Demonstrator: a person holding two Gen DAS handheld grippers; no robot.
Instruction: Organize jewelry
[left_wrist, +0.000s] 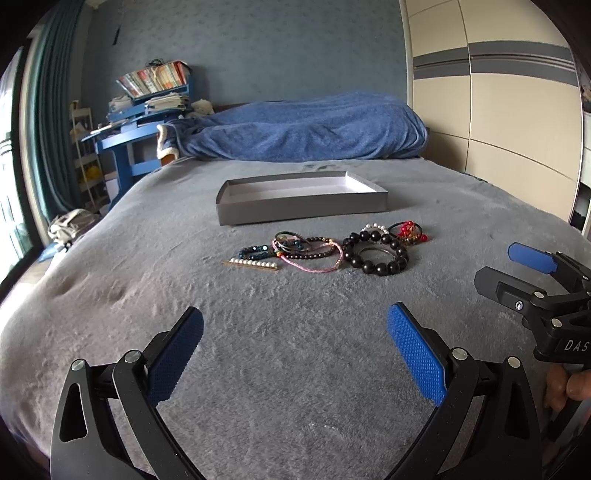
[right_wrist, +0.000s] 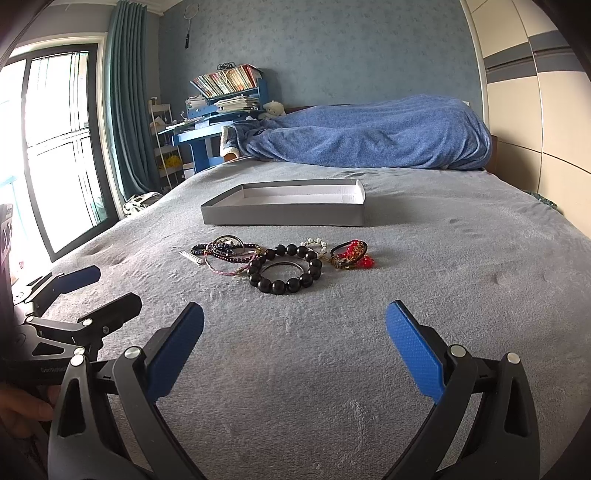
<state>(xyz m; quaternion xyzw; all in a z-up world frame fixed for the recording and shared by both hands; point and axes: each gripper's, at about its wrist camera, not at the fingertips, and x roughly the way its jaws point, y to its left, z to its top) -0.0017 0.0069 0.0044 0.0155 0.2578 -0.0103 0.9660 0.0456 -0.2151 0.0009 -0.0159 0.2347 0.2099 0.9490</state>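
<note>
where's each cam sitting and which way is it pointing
Left wrist: on the left gripper, open, low over the grey bedspread, facing the headboard; right gripper at its right edge.
Right wrist: on the right gripper, open, facing likewise; left gripper at its left edge.
Shared: jewelry pile, grey box, blue blanket.

Ahead of the gripper, a grey tray (right_wrist: 284, 216) with a white inside sits on the grey bed cover (right_wrist: 443, 277). Nearer lie glossy black beads (right_wrist: 284, 273), a pink cord (right_wrist: 225, 266) and red beads (right_wrist: 356, 254); the gripper pads (right_wrist: 413, 350) are dimpled blue.
</note>
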